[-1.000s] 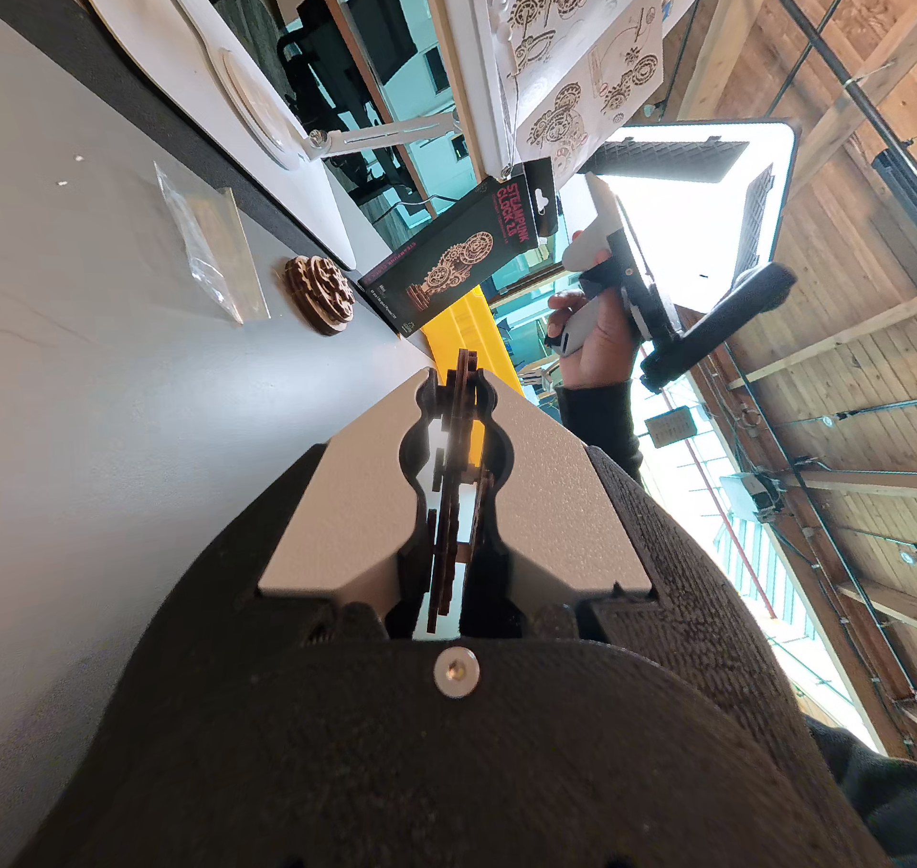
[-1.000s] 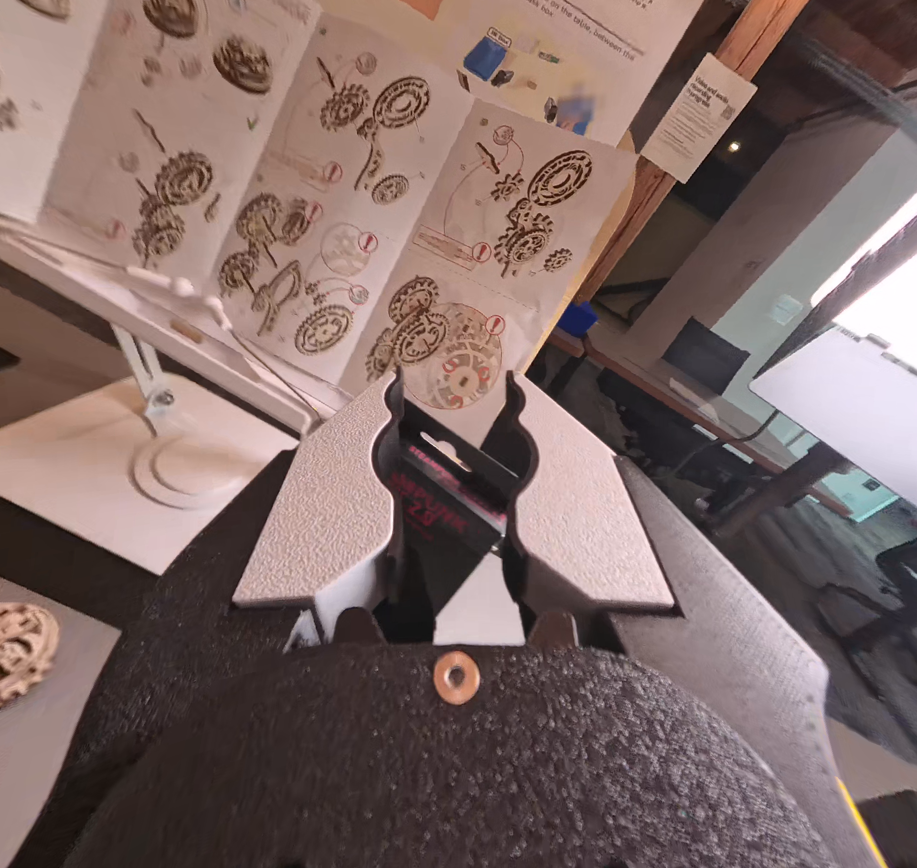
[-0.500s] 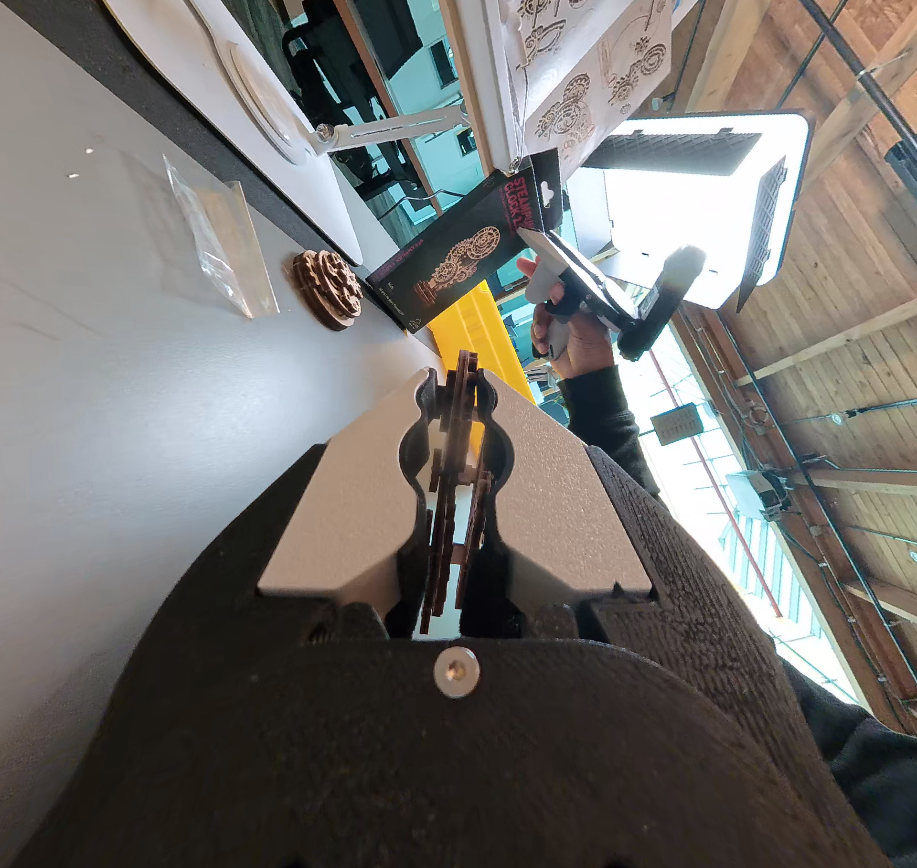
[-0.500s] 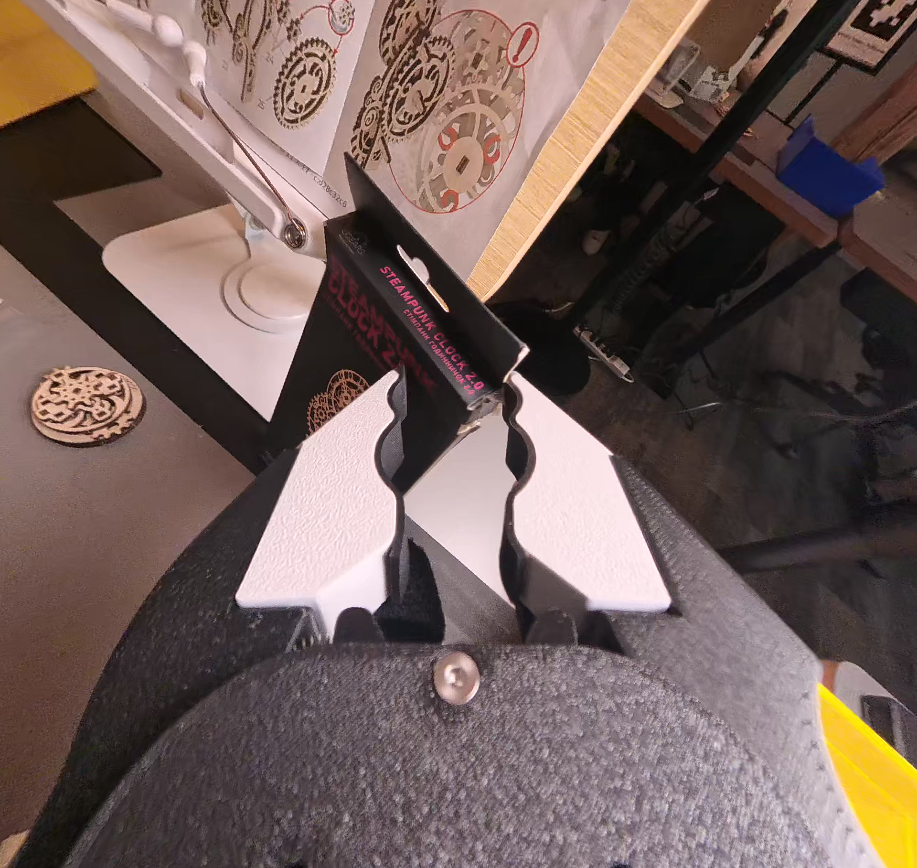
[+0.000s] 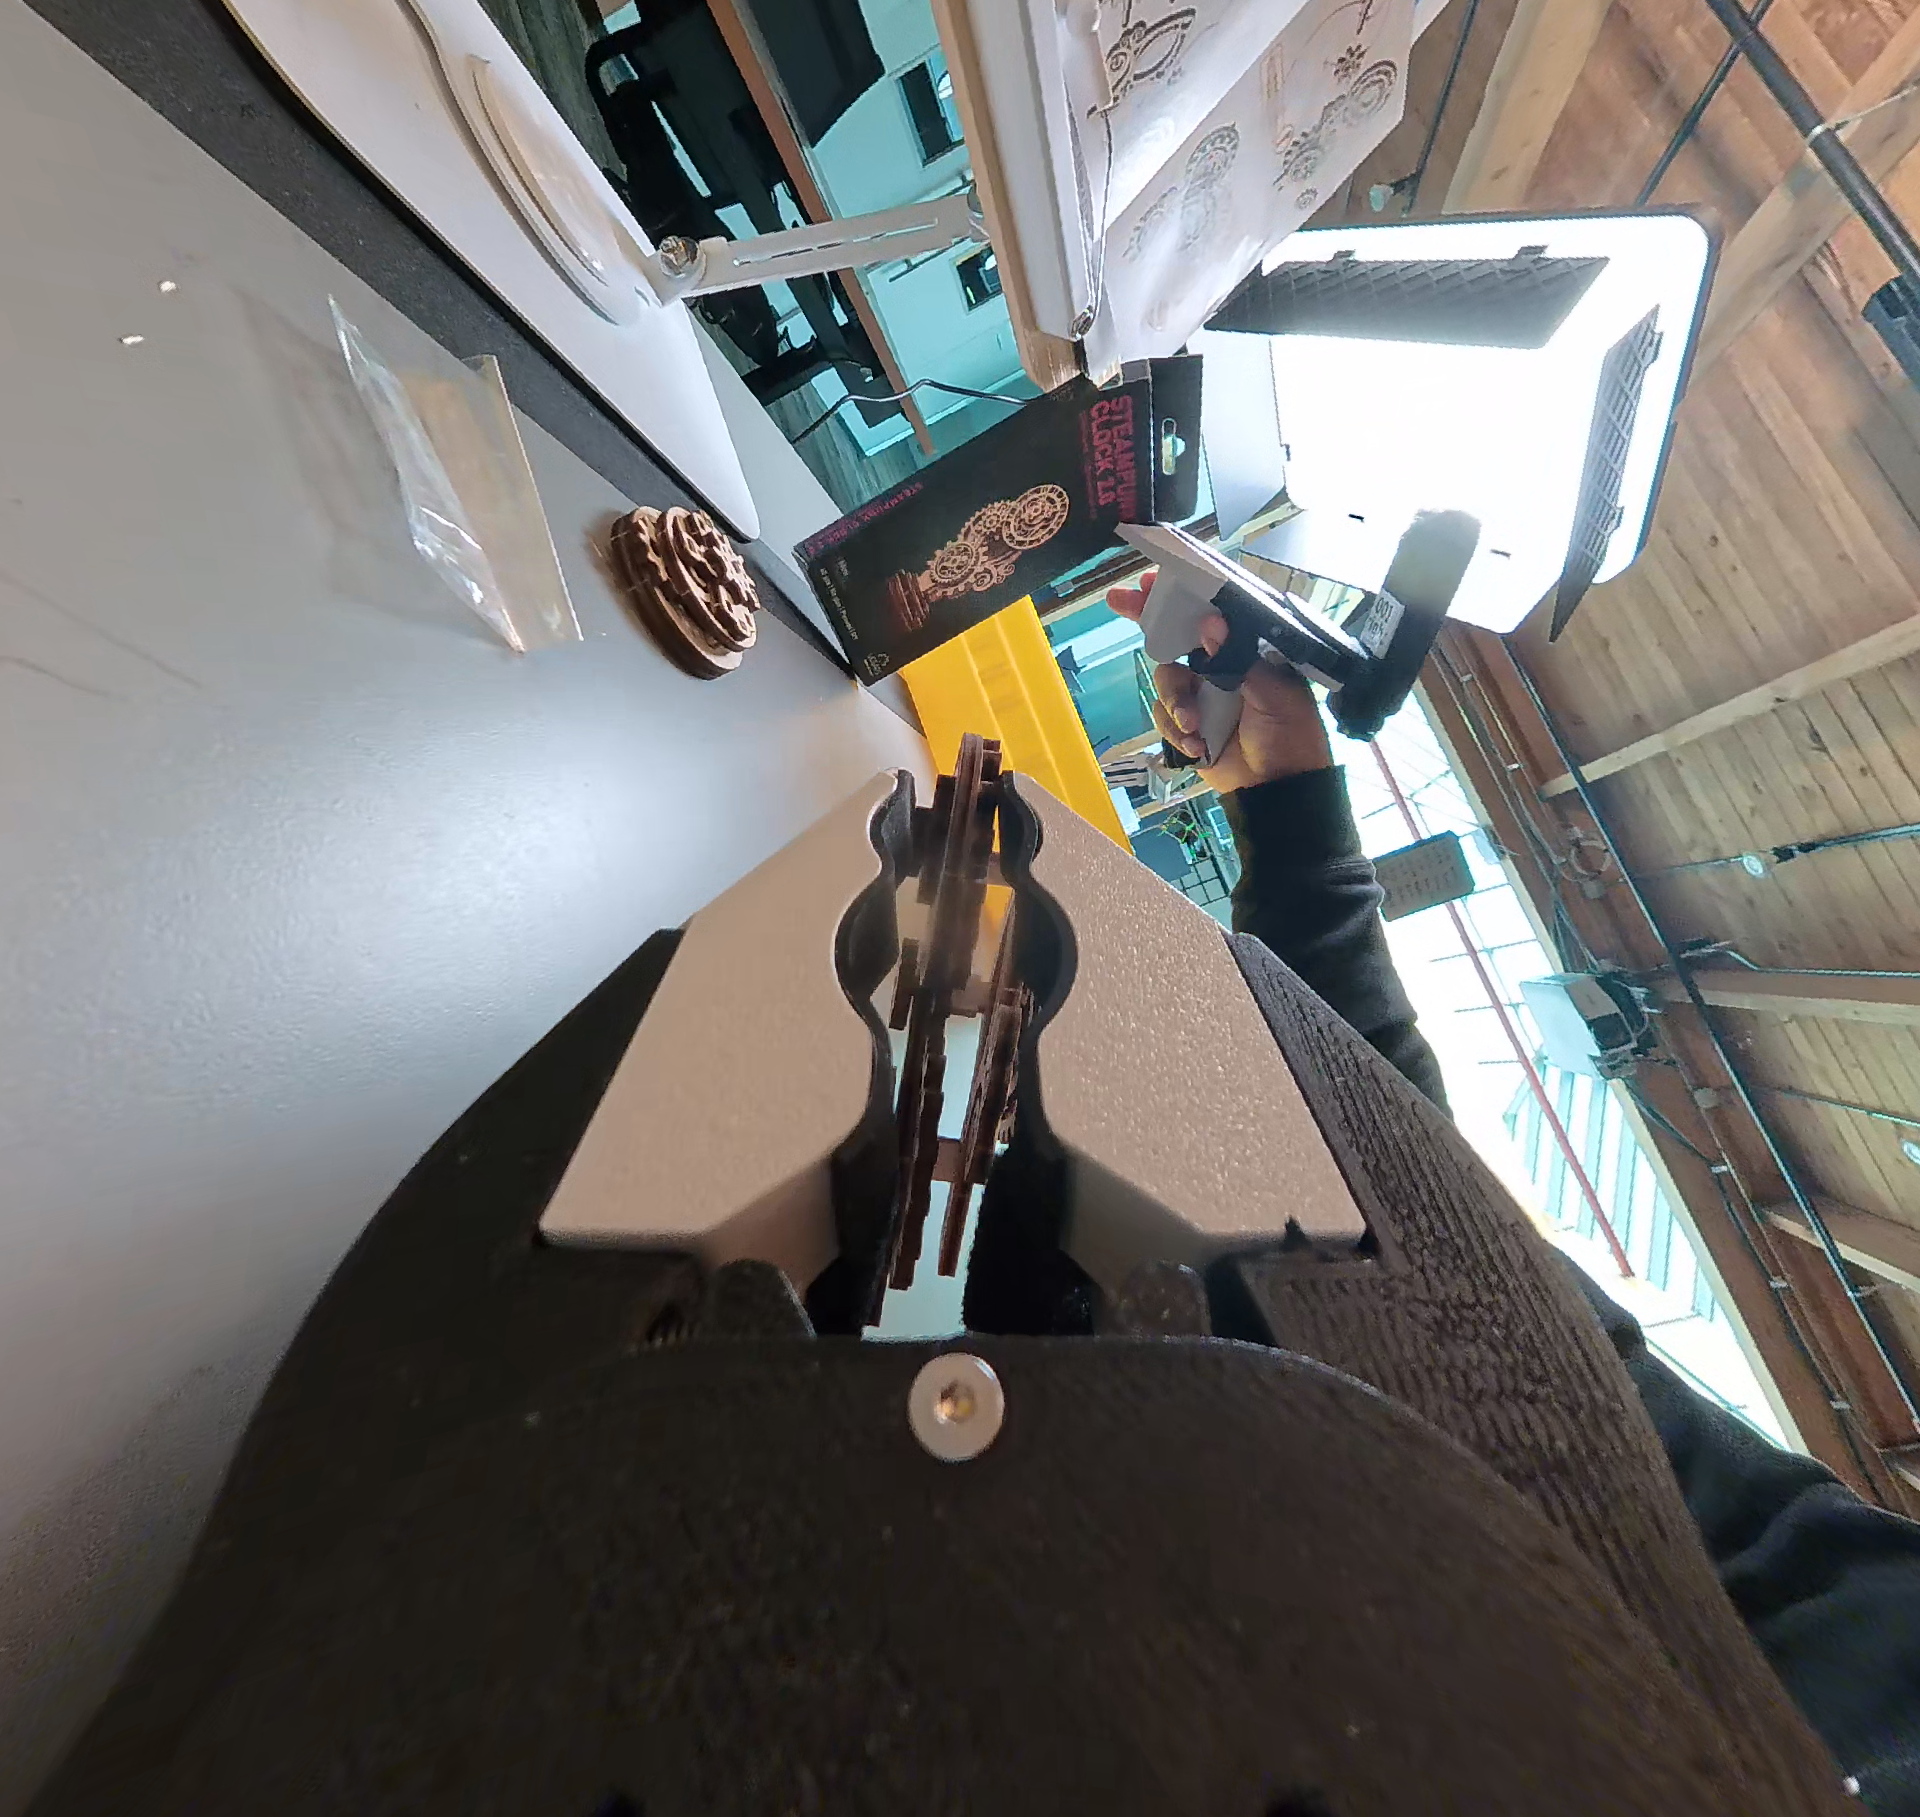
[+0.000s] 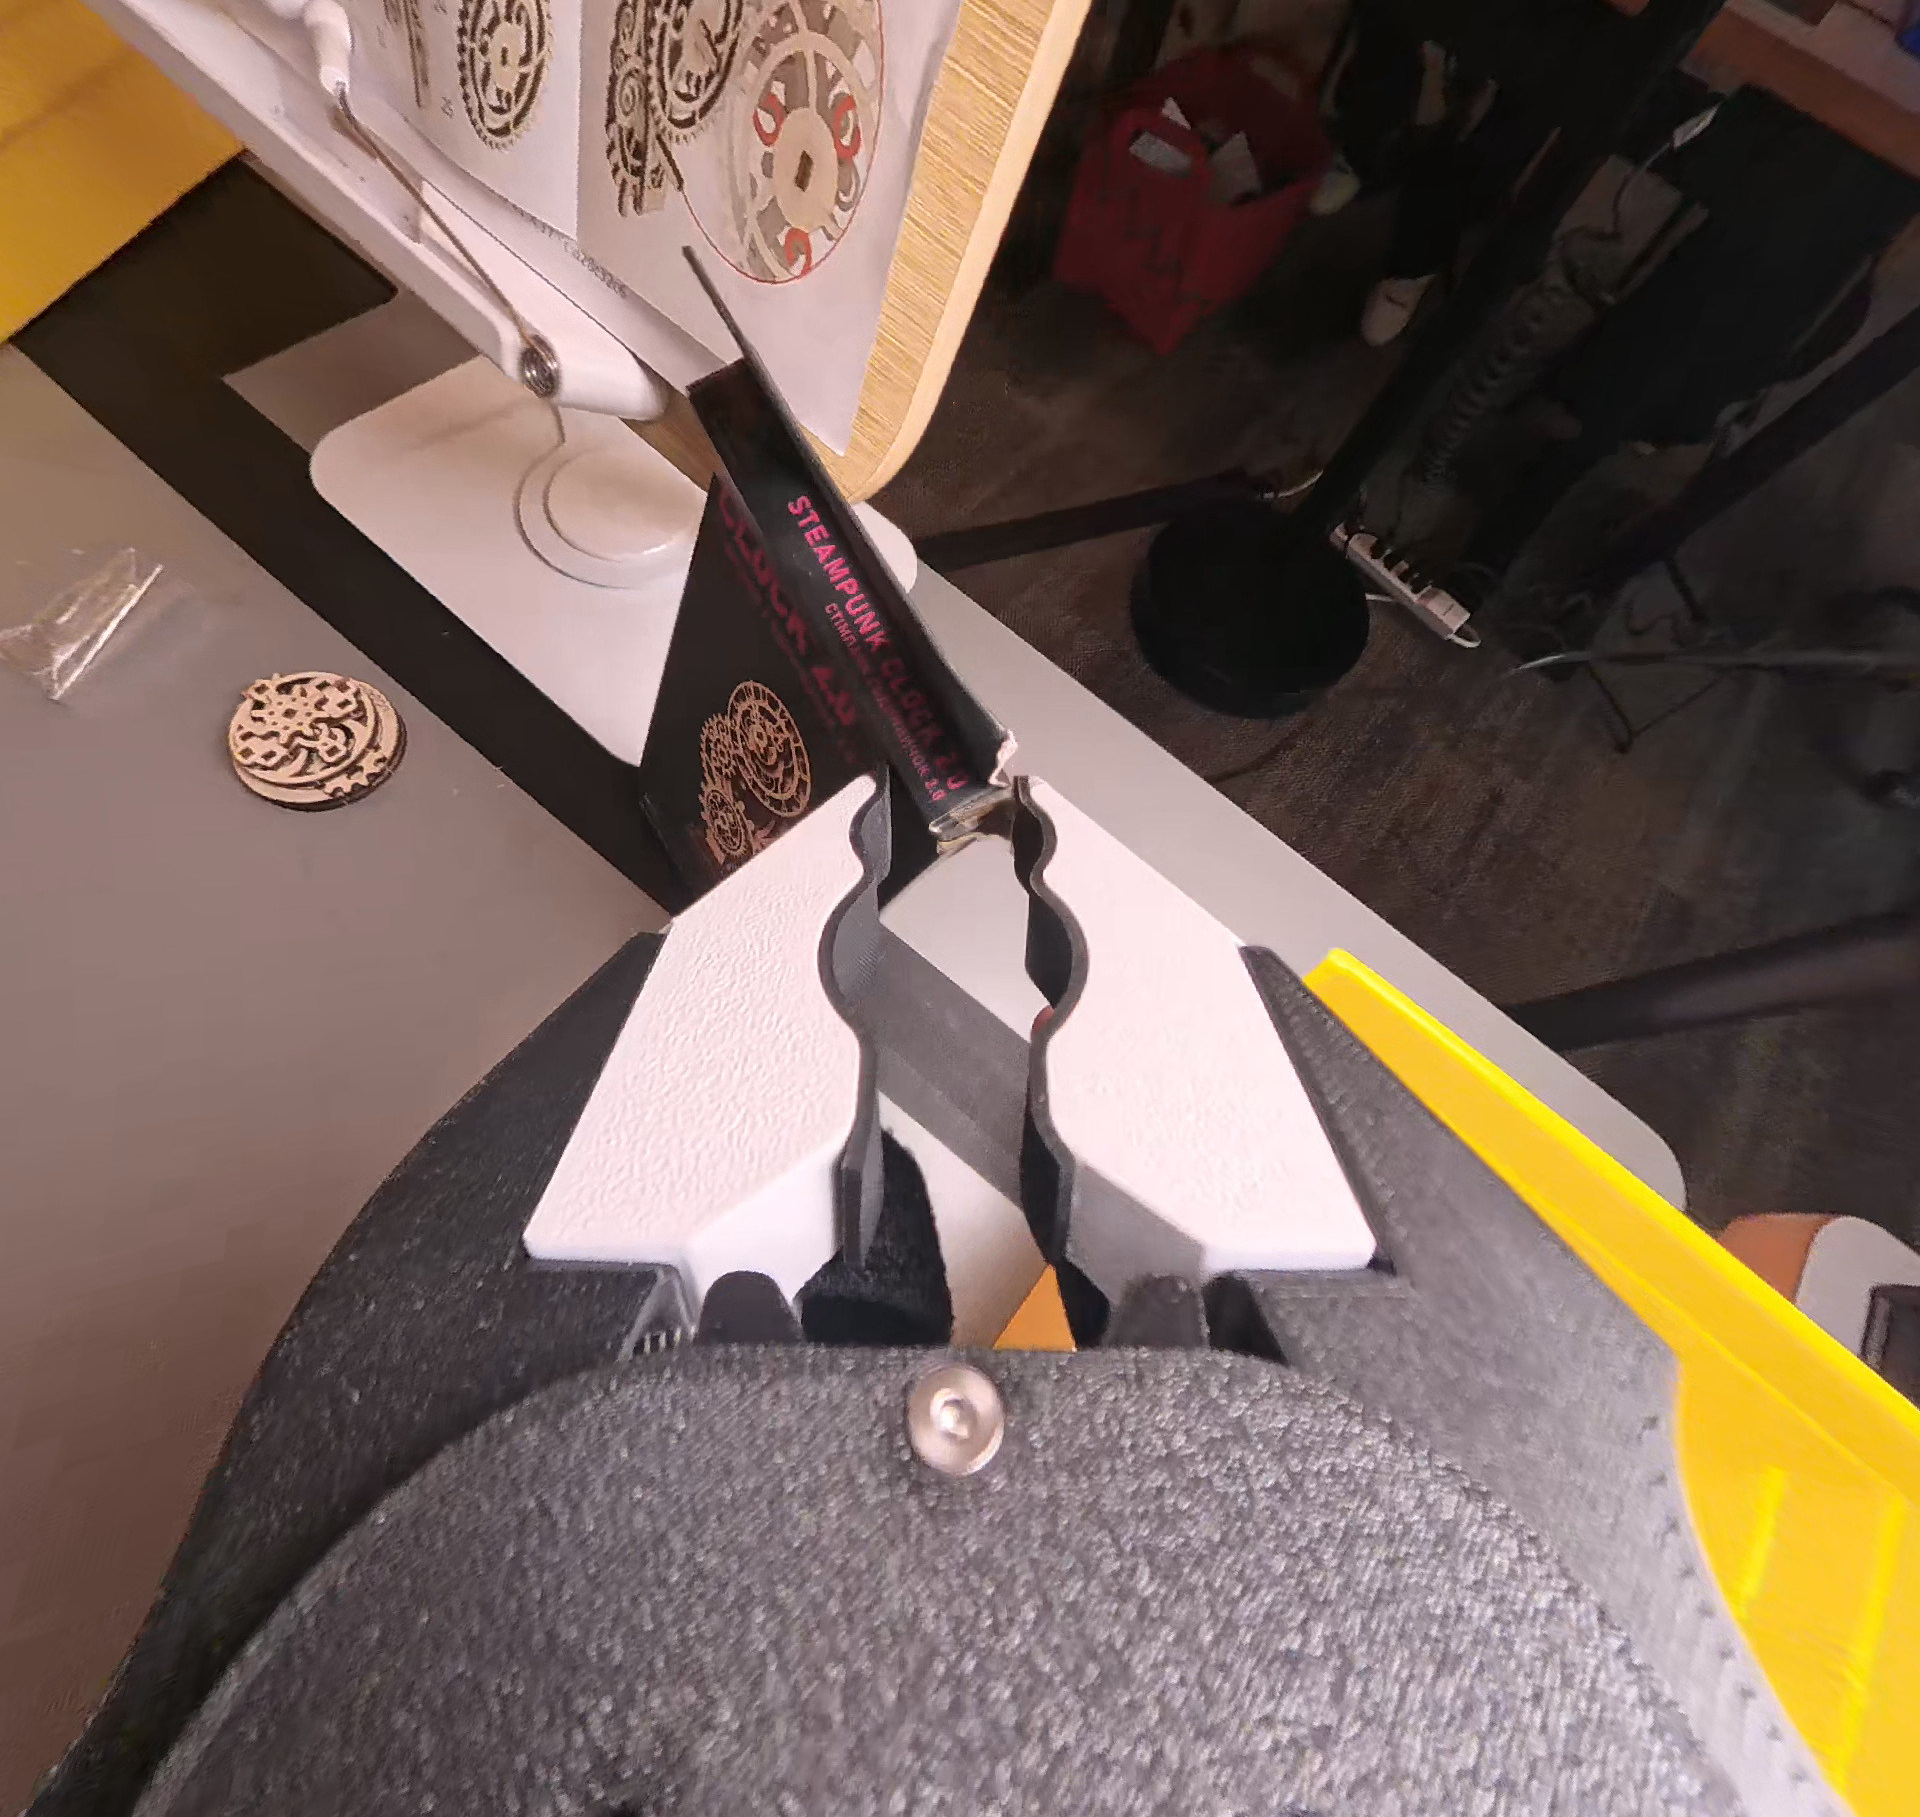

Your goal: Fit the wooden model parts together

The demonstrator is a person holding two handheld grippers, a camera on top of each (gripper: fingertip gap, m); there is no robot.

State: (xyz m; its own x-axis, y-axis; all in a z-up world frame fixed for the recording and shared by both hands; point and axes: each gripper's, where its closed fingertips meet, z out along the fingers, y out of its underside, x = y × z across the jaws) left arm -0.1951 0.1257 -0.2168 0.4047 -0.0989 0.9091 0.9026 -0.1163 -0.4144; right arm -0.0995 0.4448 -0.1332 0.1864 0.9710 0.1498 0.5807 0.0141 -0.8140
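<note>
Left hand-held gripper [image 5: 954, 811]: clenched on a dark wooden gear assembly [image 5: 961, 946], both pads pressing its faces; the part stands edge-on between the fingers and pokes out past the tips, raised off the grey desk [image 5: 260, 884].

Right hand-held gripper [image 6: 951, 801]: jaws closed in around the top corner of the black kit box [image 6: 790, 687]; a second ago they stood wide with the box merely framed between them. Whether both pads now press the cardboard cannot be told; the torn corner sits close to the right fingertip.

Meaning for the task: judged from this, the right hand is busy with packaging rather than a part, so the joining step is not yet under way. The left-held assembly waits.

Other model part: a round gear disc [image 6: 315, 739] lies flat on the desk, near a clear plastic bag [image 5: 457, 510].

Only the left view shows: the right gripper from outside, reaching the box's upper end, and the hand [image 5: 1242, 718] gripping it.

Only the right view shows: the box corner at the fingertips, the yellow bin [image 6: 1558, 1248] beside it, and the instruction sheets [image 6: 675, 53].
</note>
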